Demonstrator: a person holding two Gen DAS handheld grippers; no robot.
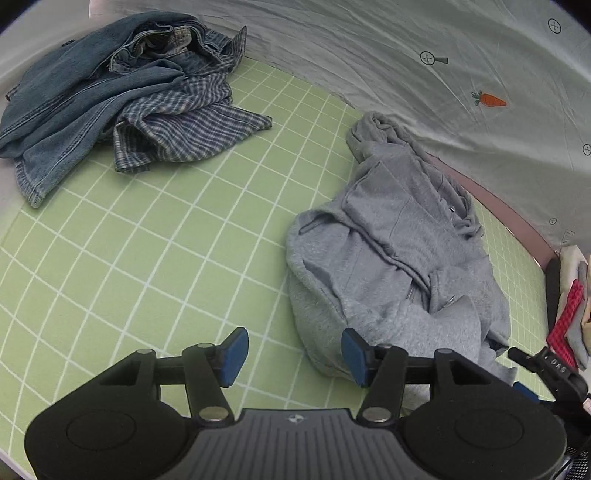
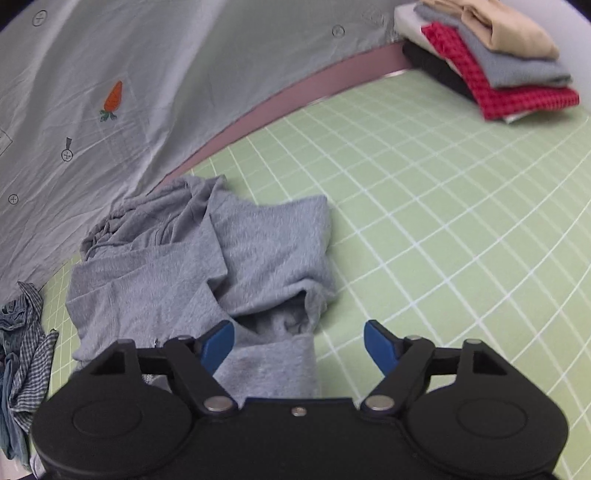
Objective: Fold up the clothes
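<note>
Green gridded counter: we see a folded stack beyond the crumpled hoodie; jeans and shirt wait unfolded. Both grippers, left and right, stand open, holding nothing.

one grey hoodie, two tools

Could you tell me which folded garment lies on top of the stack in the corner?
The beige garment tops the stack; the grey one and the red checked one lie beneath it.
</note>
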